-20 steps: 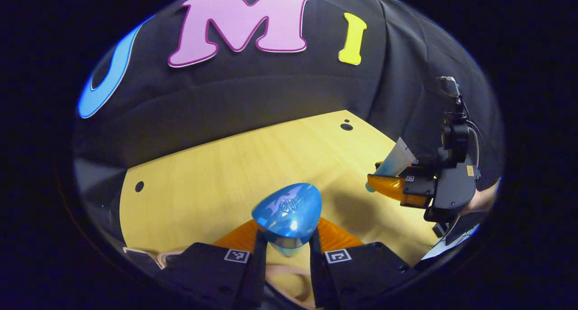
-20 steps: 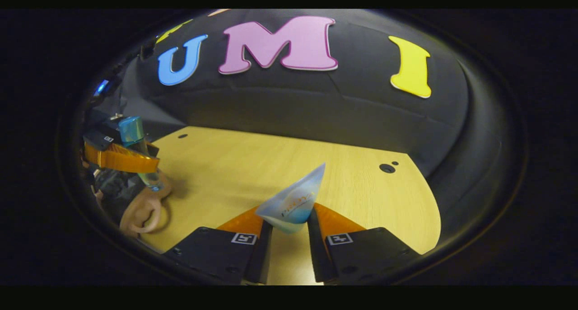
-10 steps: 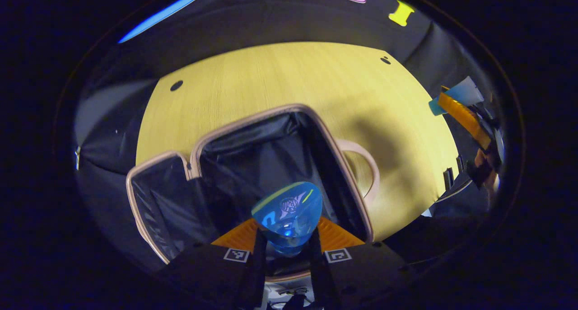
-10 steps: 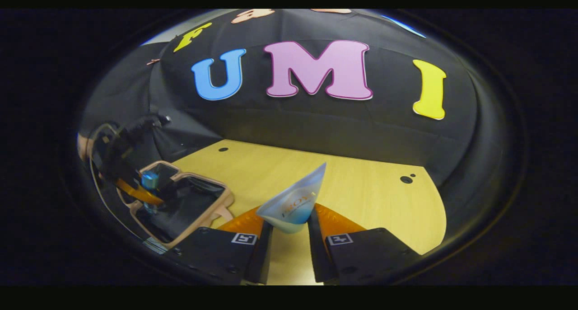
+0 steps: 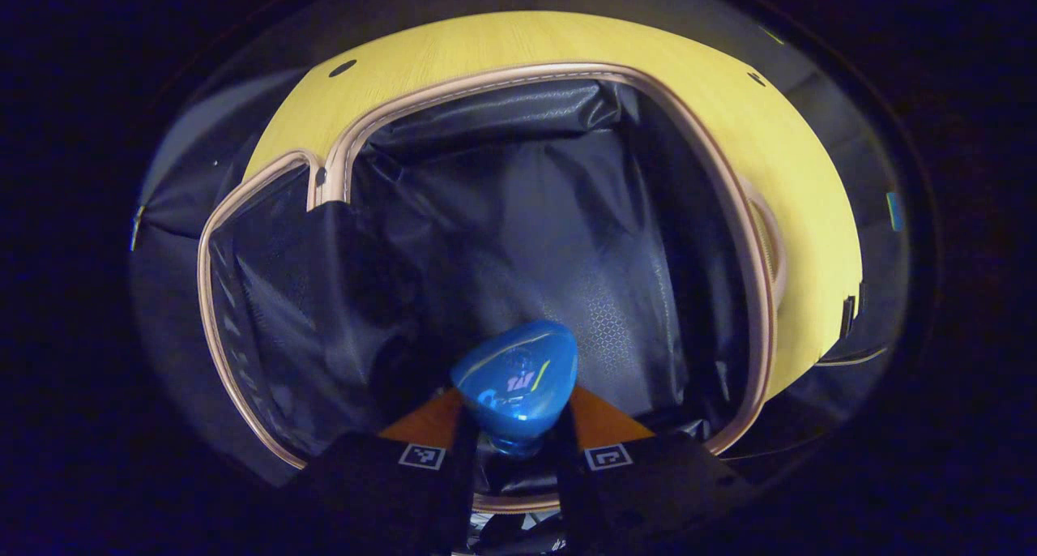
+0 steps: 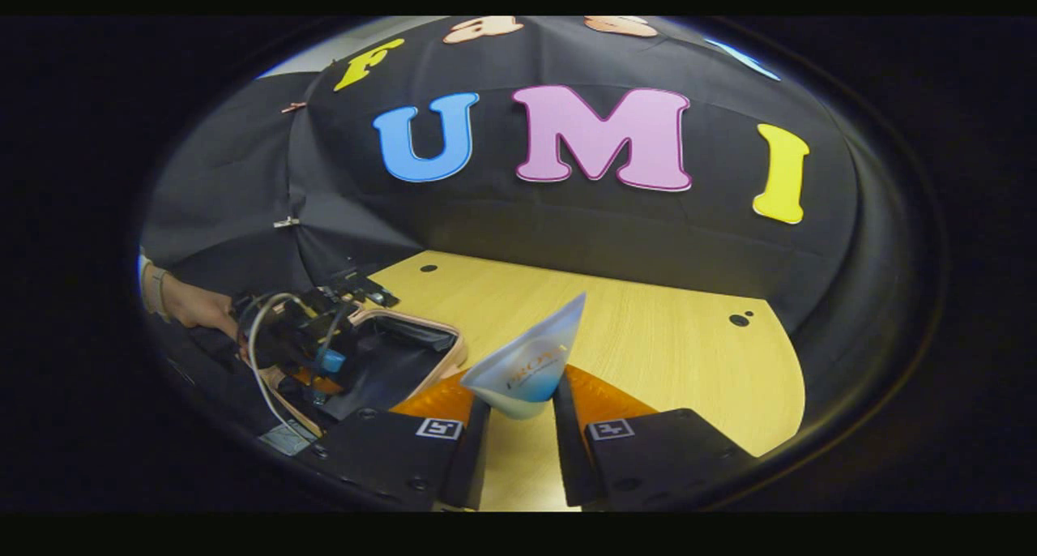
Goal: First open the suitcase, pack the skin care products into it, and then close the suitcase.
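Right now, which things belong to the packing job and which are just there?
Job:
- open pink-trimmed suitcase with black lining
- blue-capped clear bottle in left tongs
- pale blue-white squeeze tube in right tongs

Just there:
- yellow wooden table
- black cloth wall

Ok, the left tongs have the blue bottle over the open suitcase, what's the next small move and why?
Probably lower the left tongs a little further and then open them. They are shut on the blue bottle, which hangs over the dark lining of the open suitcase, so a short drop should land it inside. The right tongs, holding the tube, can wait over the table.
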